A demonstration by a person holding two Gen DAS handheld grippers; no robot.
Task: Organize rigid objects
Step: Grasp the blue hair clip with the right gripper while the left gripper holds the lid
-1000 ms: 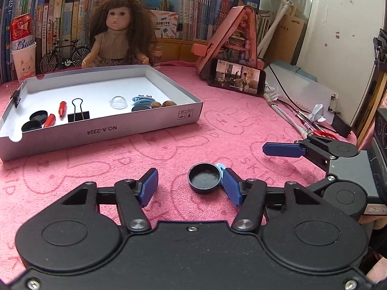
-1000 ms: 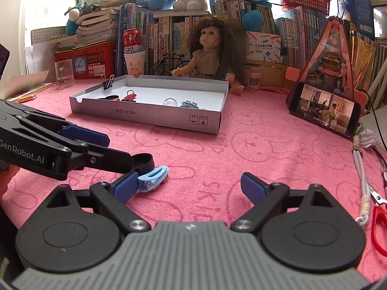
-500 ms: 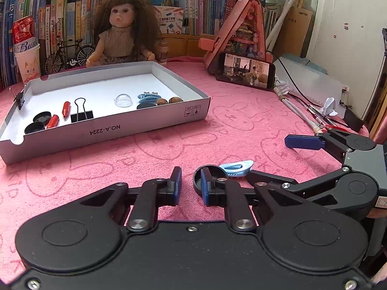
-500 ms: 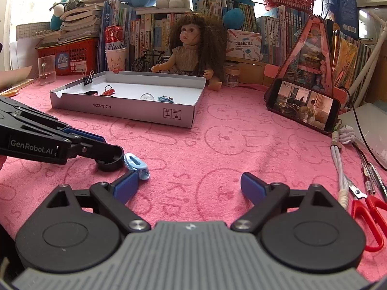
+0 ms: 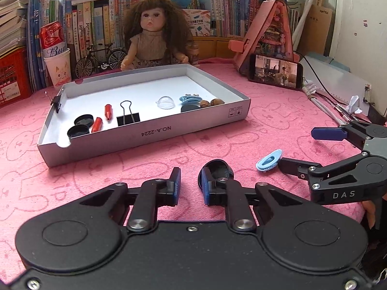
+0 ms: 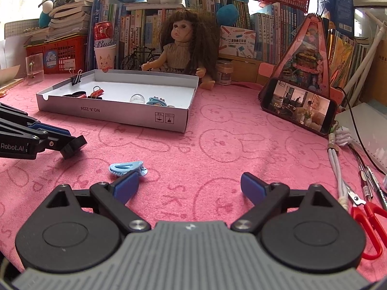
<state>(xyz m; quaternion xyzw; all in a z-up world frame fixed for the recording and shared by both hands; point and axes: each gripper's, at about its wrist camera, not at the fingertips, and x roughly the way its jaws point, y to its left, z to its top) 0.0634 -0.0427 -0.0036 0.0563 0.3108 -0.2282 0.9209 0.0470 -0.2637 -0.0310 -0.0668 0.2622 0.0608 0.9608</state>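
Note:
A black round cap [image 5: 216, 168] hangs tilted on edge against the outer side of my left gripper's right fingertip [image 5: 205, 188], lifted off the pink cloth; it also shows in the right wrist view [image 6: 72, 147]. My left gripper [image 5: 191, 186] has its jaws narrowly apart with nothing between the pads. A light blue hair clip [image 5: 269, 160] lies on the cloth; in the right wrist view the clip [image 6: 127, 168] lies just ahead of the left fingertip of my open right gripper [image 6: 191, 188]. The white box [image 5: 145, 134] holds caps, red pieces, a binder clip, a clear dome and a blue clip.
A doll [image 5: 153, 38], toy bicycle [image 5: 100, 59] and books stand behind the box. A phone [image 6: 298, 106] leans on a pink stand at the right. Cables [image 6: 336, 169] and red scissors [image 6: 367, 220] lie at the right edge.
My left gripper narrowed its jaws, and the black cap has tipped up on edge against the right finger and risen. The blue clip now lies apart from the cap.

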